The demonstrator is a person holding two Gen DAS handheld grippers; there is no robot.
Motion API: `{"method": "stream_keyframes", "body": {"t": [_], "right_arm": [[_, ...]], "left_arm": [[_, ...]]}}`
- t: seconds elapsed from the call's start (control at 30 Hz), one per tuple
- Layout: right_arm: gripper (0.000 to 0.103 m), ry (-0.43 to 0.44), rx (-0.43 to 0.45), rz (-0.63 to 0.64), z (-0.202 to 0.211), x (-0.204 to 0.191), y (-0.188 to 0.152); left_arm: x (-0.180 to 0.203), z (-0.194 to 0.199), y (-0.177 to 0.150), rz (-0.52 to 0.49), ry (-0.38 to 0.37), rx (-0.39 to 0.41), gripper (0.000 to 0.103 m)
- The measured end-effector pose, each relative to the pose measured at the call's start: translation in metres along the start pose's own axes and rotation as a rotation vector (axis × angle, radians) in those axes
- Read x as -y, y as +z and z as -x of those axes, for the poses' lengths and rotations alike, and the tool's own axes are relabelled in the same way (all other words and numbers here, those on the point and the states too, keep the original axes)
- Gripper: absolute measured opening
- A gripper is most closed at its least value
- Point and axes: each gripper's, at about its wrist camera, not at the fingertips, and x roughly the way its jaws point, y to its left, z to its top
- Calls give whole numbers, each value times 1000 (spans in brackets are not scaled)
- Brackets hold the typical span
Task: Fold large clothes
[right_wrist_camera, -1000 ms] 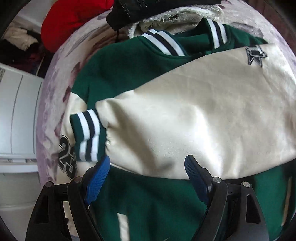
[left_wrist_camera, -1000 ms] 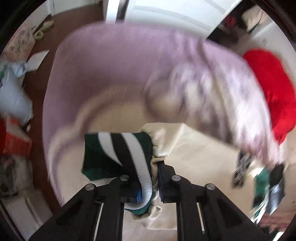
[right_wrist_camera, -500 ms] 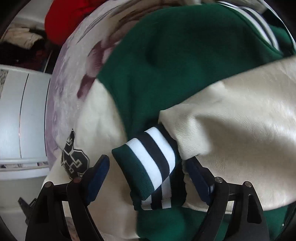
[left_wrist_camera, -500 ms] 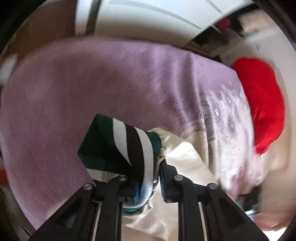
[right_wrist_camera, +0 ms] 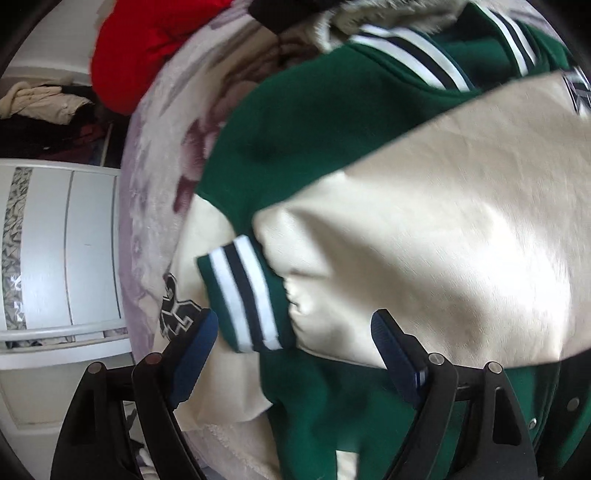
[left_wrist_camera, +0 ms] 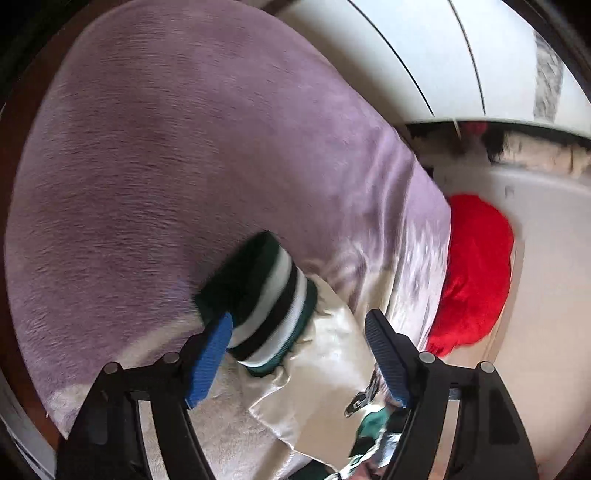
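A green varsity jacket [right_wrist_camera: 306, 122] with cream sleeves [right_wrist_camera: 443, 229] lies on a lilac blanket [left_wrist_camera: 177, 155]. In the left wrist view, my left gripper [left_wrist_camera: 295, 339] is open; a striped green, white and black cuff [left_wrist_camera: 273, 306] with its cream sleeve [left_wrist_camera: 317, 376] lies between the fingers, against the left blue pad [left_wrist_camera: 208, 358]. In the right wrist view, my right gripper [right_wrist_camera: 291, 343] is open just above the other striped cuff [right_wrist_camera: 243, 295], whose sleeve is folded across the jacket body. A black patch [right_wrist_camera: 175, 314] shows by its left finger.
A red garment [left_wrist_camera: 476, 273] lies at the blanket's far edge, also in the right wrist view [right_wrist_camera: 147, 48]. White wardrobe doors [left_wrist_camera: 443, 55] stand beyond. A fur-trimmed dark garment [right_wrist_camera: 332, 14] lies past the jacket collar. More clothes [right_wrist_camera: 44, 107] pile beside a white cabinet [right_wrist_camera: 74, 251].
My left gripper has opened and let go of the cuff it was pinching, after swinging it over the blanket. My right gripper stayed open and shifted over the folded sleeve.
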Motion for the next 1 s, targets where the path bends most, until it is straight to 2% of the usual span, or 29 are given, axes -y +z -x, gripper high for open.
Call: {"method": "stream_keyframes", "body": {"t": [0.03,0.17,0.23,0.33,0.4,0.43,0.47,0.5,0.53,0.57,0.6,0.67,0.73,0.83,0.93,0.97,1.0], "right_arm": [[87,3,-6,-4,-2,0,0],[87,-13,-10,18,-9,-5,-1],[87,-43,6,33,-8,-9,-2],[87,-95,46,4,-3,-9,0],[87,-62,57,-46,1,-3,1],[87,-59,59,-55,2,-3,2],[87,-63,64,-55,3,-3,2],[87,-67,69,-49,4,-5,2],[87,-71,70,-36,4,-7,2],[87,-75,68,-26,4,-10,3],[87,-76,65,-18,3,-12,3],[87,-80,63,6,0,-17,4],[87,-92,77,36,-2,-23,5],[87,-86,75,71,-17,-32,8],[87,-100,-33,72,-56,-32,8],[87,-125,-31,73,-62,-33,8],[87,-136,-18,78,-61,-36,7]], "left_arm": [[2,4,-6,-21,-9,-8,72],[3,-6,-44,-105,45,-94,73],[-4,-27,-71,-90,73,-128,73],[-9,-67,-98,-29,40,-206,72],[-1,-83,-106,-45,51,-180,70],[9,-88,-104,-77,71,-127,70],[16,-90,-99,-92,84,-72,59],[23,-93,-89,-98,86,-25,29],[26,-91,-81,-99,110,2,13],[27,-89,-71,-93,105,25,7],[30,-83,-57,-84,72,64,6],[39,-78,-39,-107,69,89,5],[56,-75,-29,-175,80,92,4],[81,-80,-32,-314,116,92,3],[88,-86,-30,-332,108,69,3],[87,-91,-28,-324,107,49,5],[81,-99,-27,-312,113,19,12]]}}
